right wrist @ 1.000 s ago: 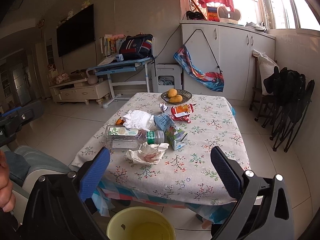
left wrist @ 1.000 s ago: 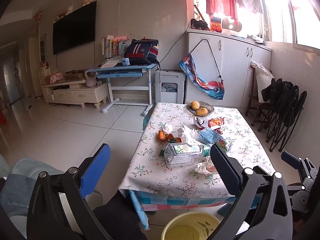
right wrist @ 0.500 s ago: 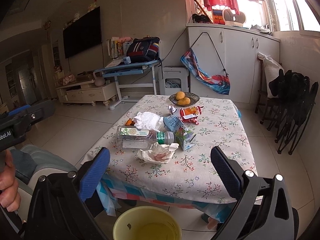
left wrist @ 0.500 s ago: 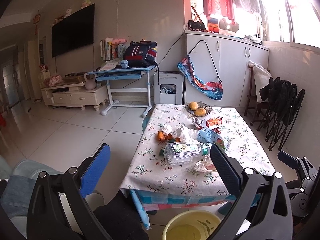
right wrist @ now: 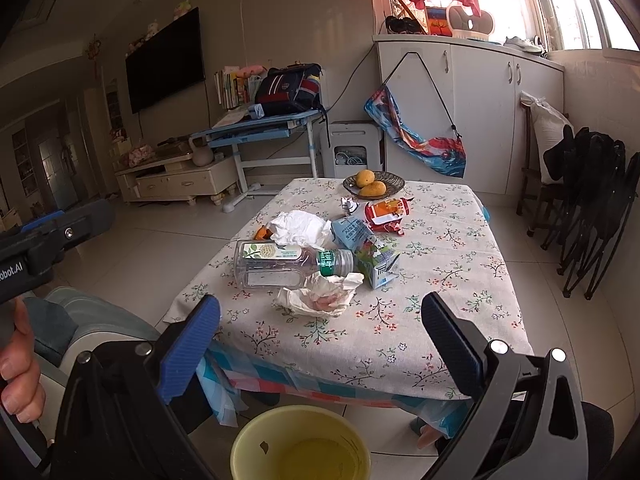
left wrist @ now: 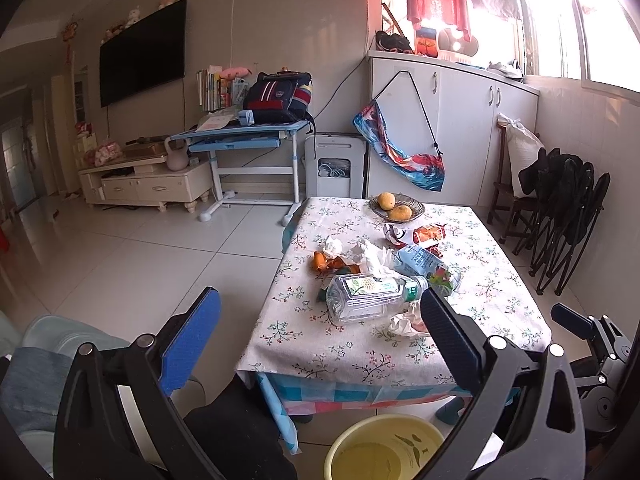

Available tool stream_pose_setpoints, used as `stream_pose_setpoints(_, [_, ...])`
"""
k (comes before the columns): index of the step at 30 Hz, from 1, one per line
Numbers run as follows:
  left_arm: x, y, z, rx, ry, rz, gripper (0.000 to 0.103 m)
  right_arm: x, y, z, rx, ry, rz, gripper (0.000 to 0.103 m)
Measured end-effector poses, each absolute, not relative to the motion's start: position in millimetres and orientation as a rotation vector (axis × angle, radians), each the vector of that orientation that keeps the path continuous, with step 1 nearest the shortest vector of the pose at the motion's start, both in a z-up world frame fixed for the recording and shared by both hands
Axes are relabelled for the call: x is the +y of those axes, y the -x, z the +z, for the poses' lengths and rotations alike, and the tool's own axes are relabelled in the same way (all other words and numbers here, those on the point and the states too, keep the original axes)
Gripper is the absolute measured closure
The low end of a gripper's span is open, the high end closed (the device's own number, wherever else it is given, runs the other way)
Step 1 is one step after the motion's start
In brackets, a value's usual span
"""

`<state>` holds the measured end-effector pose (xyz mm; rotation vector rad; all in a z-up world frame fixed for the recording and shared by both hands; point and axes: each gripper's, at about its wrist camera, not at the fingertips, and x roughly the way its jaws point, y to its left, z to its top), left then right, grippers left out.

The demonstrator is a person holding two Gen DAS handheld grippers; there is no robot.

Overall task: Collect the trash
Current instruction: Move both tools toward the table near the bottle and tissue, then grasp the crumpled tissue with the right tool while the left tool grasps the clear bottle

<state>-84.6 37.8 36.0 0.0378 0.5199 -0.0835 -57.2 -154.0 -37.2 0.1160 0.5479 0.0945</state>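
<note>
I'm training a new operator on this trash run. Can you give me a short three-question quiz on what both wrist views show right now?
1. True or false: the clear plastic bottle stands upright on the table.
2. What sits on the floor below the table's near edge? A) yellow bucket B) cardboard box C) black bag
3. Fill in: the left gripper and right gripper are both ____.

Key: 1 false, it lies on its side; 2 A; 3 open, holding nothing.
</note>
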Motion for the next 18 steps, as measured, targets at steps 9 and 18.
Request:
stream_pose_setpoints(9, [52,61,10,0.573,-0.036,-0.068,0.006,-159,39,-61,0.612,-0.124,0.113,0.006])
stream_pose_setpoints(18, [42,39,-15,0.587,-0.12,-0.145,0.006,-166,3,-88,0.71,-0.232,0.148,0.018])
